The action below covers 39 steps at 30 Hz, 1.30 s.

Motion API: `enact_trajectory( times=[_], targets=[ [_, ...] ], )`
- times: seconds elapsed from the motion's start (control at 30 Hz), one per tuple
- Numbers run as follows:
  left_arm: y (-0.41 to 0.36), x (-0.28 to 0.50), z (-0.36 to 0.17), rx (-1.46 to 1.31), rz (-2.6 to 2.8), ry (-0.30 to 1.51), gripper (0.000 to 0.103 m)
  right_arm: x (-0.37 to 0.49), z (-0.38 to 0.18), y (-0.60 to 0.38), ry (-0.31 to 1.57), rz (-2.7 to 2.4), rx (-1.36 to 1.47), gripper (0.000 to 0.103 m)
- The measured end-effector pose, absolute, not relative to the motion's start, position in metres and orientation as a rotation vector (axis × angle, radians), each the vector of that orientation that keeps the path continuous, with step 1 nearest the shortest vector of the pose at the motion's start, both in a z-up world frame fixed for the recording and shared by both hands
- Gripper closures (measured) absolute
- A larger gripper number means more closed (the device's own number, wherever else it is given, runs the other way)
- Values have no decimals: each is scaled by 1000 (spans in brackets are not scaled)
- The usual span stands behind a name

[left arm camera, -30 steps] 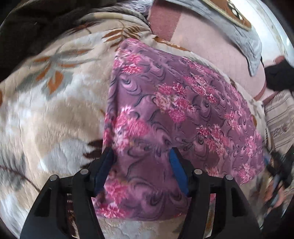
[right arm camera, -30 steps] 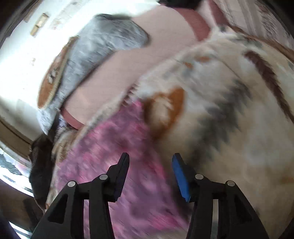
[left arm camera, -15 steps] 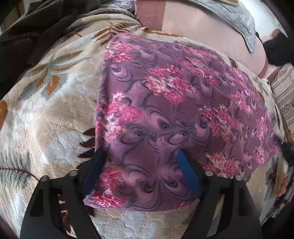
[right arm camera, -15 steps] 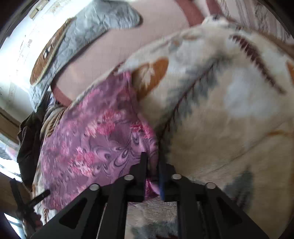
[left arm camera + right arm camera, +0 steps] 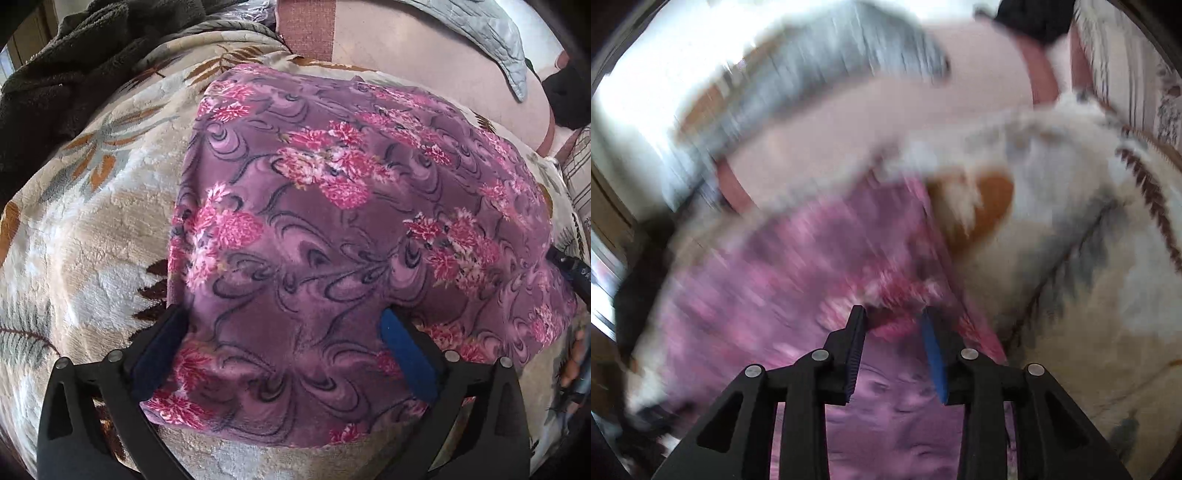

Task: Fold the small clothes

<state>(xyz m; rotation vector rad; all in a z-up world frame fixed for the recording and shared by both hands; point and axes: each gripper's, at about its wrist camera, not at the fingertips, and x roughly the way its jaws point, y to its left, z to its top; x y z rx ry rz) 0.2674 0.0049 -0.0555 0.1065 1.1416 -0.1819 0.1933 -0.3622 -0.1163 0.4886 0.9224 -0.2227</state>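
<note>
A purple fleece garment with pink flowers [image 5: 332,206] lies spread flat on a cream leaf-patterned blanket [image 5: 92,221]. My left gripper [image 5: 284,325] is open wide, its blue-padded fingers [image 5: 406,350] straddling the garment's near edge, pressing on the cloth without pinching it. In the blurred right wrist view the garment [image 5: 798,266] fills the lower left. My right gripper [image 5: 894,317] stands partly open, with a bunch of the pink cloth lying between its fingers. I cannot tell whether it grips the cloth.
A dark brown fleece [image 5: 66,66] is piled at the far left. A pink cushion [image 5: 424,62] and a grey quilted pillow [image 5: 491,33] lie beyond the garment. A black object [image 5: 569,96] sits at the far right.
My right gripper was shut on the garment's edge half a second ago; now its fingers are apart and the view has swung fast. My left gripper lowered slightly onto the cloth.
</note>
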Motion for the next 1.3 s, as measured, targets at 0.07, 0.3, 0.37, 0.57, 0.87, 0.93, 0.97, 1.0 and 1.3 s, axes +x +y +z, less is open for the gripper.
enact_trajectory(
  times=[0.07, 0.3, 0.37, 0.57, 0.87, 0.93, 0.97, 1.0, 1.3],
  targets=[
    [5, 266, -55, 107, -183, 1123, 0, 191, -112, -360, 893, -220, 456, 64],
    [8, 259, -23, 76, -220, 1044, 0, 182, -81, -398, 782, -242, 614, 62],
    [11, 265, 0, 16, -224, 962, 0, 188, -74, -403, 754, -219, 621, 62],
    [-1, 327, -3, -9, -201, 1022, 0, 219, -88, -380, 807, -157, 539, 62],
    [-2, 334, -54, 5, -114, 1094, 0, 229, -89, -371, 815, -220, 437, 55],
    [0, 333, -48, -56, -129, 1110, 0, 231, -81, -384, 773, -245, 472, 53],
    [1, 335, -46, -84, -142, 1094, 0, 233, -82, -387, 770, -244, 476, 51],
    [0, 334, -48, -81, -137, 1088, 0, 237, -86, -388, 788, -237, 476, 49],
    [2, 293, -39, 26, -173, 1077, 0, 221, -80, -373, 806, -264, 449, 42]
  ],
)
